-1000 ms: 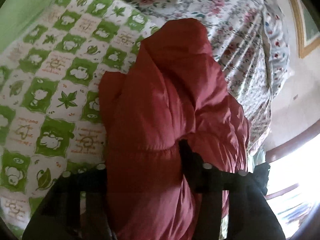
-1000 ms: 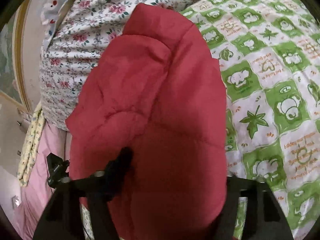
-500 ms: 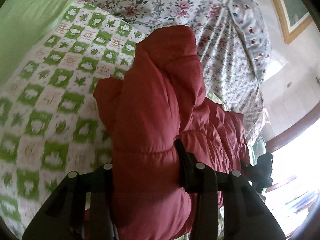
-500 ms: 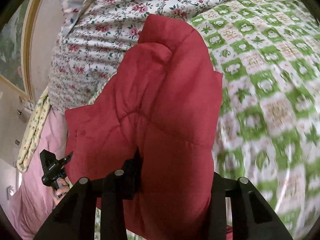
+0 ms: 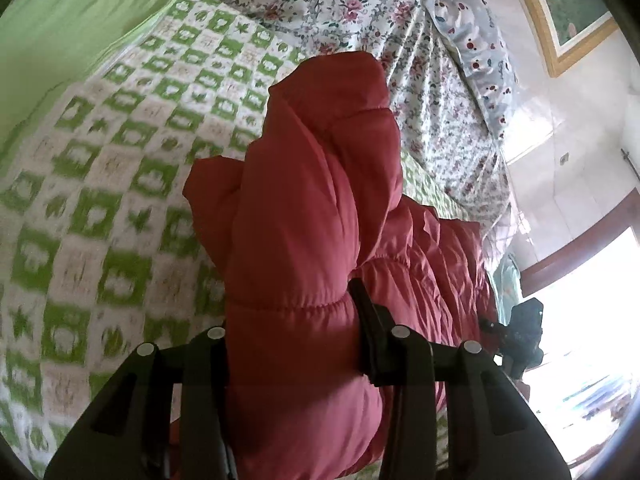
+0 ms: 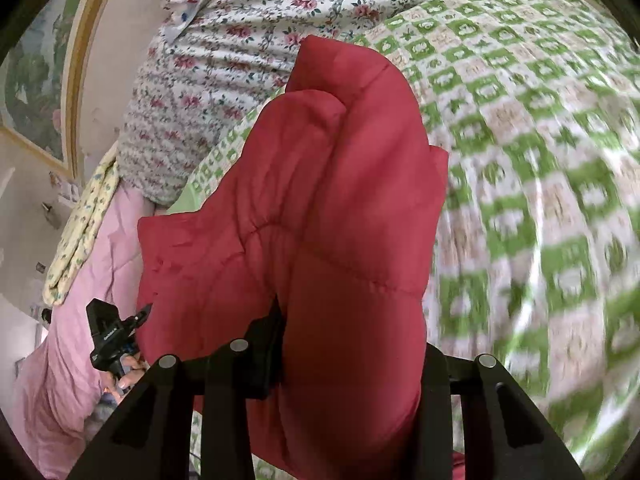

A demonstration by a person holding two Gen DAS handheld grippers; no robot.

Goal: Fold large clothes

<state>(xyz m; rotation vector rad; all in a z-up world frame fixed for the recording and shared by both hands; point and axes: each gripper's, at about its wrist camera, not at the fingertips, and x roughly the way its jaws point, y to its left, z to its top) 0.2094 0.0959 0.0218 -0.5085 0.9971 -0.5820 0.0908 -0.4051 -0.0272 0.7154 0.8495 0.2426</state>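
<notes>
Red and quilted, the padded jacket (image 5: 304, 220) fills the middle of both wrist views, bunched into a thick fold that rises from the bottom edge toward the upper centre of each frame, hanging above the bed rather than lying flat on it. In the left wrist view the left gripper (image 5: 294, 344) is clamped on a fat roll of the jacket at bottom centre, its black fingers (image 5: 368, 320) pressing into the padding from either side, with more of the jacket trailing off in wrinkled folds toward the lower right. In the right wrist view the right gripper (image 6: 352, 352) likewise grips a bulky fold of the jacket at bottom centre, one finger (image 6: 268, 344) showing at the left of the fabric and the other mostly hidden behind it. Beneath and around the jacket lies a green-and-white checked bedspread (image 5: 100, 208), blurred in both views, spreading over the left of the left view and the right of the right view. Beyond it, along the top of each frame, is a floral quilt (image 6: 224, 56). A pink blanket (image 6: 68, 340) shows at the lower left of the right view, and a gold-framed picture (image 5: 568, 12) hangs at the upper right of the left view.
</notes>
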